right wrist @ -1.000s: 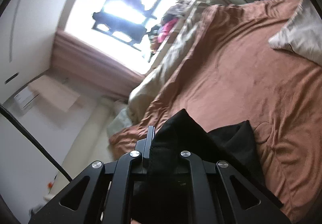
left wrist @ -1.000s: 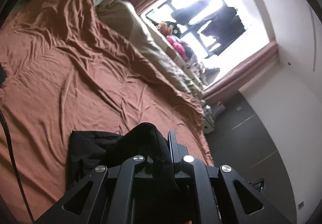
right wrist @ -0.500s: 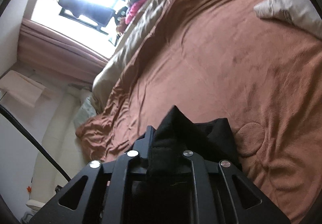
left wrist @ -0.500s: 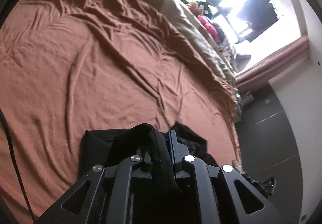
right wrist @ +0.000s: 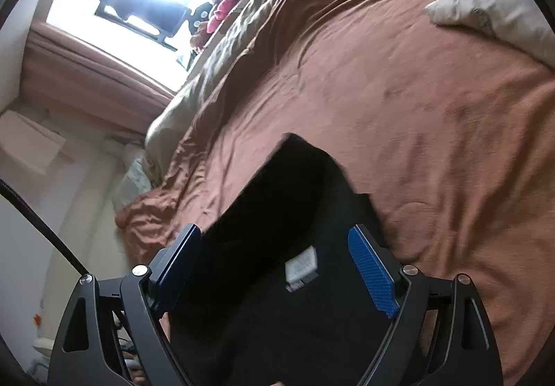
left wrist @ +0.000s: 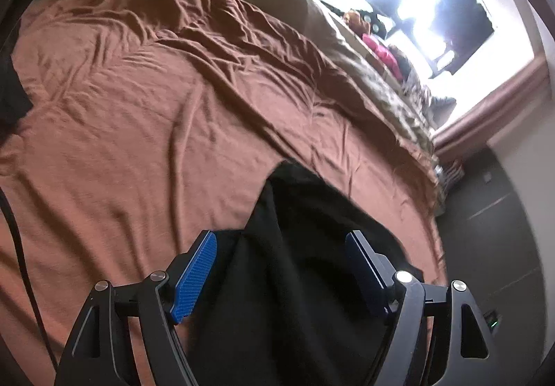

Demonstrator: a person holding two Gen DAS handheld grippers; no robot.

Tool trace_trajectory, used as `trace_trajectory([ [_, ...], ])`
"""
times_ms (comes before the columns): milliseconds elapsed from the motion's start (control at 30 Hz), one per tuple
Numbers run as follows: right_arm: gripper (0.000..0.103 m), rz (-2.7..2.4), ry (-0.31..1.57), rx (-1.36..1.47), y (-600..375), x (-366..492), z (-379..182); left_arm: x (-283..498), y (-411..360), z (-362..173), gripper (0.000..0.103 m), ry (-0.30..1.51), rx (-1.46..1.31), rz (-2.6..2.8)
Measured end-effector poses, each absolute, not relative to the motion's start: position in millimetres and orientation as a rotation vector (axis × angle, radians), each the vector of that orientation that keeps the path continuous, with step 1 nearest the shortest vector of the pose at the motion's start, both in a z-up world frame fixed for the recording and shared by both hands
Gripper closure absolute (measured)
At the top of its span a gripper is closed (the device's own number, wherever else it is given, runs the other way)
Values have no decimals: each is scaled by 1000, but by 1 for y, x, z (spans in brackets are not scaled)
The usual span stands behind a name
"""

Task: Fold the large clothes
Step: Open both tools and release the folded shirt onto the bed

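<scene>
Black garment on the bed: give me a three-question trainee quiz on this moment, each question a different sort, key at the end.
1. True or false: the left gripper has its pads pressed on the black garment.
2. Multiple choice: the black garment lies on A) a rust-brown bedspread, B) a wooden floor, C) a white desk.
3. Fill in: in the right wrist view, the small pale thing on the garment between the right gripper jaws is a ____.

Key: 1 false, the jaws are opening clear of the cloth; 2 A; 3 label.
</scene>
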State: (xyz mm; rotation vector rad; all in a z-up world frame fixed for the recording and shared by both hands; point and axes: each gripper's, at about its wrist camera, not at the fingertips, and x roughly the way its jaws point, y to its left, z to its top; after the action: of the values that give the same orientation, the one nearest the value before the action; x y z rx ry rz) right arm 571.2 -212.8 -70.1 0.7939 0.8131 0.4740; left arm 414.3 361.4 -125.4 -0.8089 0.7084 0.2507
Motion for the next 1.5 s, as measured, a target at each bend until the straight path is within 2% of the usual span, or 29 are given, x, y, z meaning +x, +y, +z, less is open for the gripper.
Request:
trace_trajectory([
  [200,17,460,863,669,-225,548,-70,395,348,-144,26,797,-745,250],
  [300,17,465,901,580,-226,539,-67,382,339,-156,30,838,-712,259],
  [533,18,422,968,399,-229,512,-63,360,326,-195,50,947,-702,265],
  [600,29,420,984,389,-231,505,-66,355,322,-203,62,957,-716,247],
  [667,45,423,1013,390,-231,499,-73,351,318,-207,81,955,-713,241],
  [700,49,423,1023,391,-231,498,-76,348,318,-208,85,953,-710,248],
  [767,67,433,1038,388,-229,496,-82,343,318,-211,98,955,-725,254],
  [800,72,445,1039,394,-227,495,-83,342,316,-210,98,957,-722,256],
  [833,76,451,1038,400,-225,496,-84,340,314,-209,99,960,-709,262],
  [933,79,436,1028,387,-220,499,-82,336,309,-206,100,964,-687,274],
  [1200,79,443,1012,332,-216,504,-81,320,310,-209,100,942,-730,271],
  [1333,79,403,1005,395,-223,499,-73,314,313,-203,97,917,-758,263],
  [1400,79,388,975,419,-231,491,-61,308,318,-202,91,915,-791,260],
  [1433,79,387,953,422,-234,486,-52,303,320,-202,80,910,-810,263],
  [1467,79,390,933,421,-235,481,-45,300,321,-201,63,904,-821,264],
  [1500,79,394,911,418,-234,476,-37,295,322,-201,56,893,-832,260],
])
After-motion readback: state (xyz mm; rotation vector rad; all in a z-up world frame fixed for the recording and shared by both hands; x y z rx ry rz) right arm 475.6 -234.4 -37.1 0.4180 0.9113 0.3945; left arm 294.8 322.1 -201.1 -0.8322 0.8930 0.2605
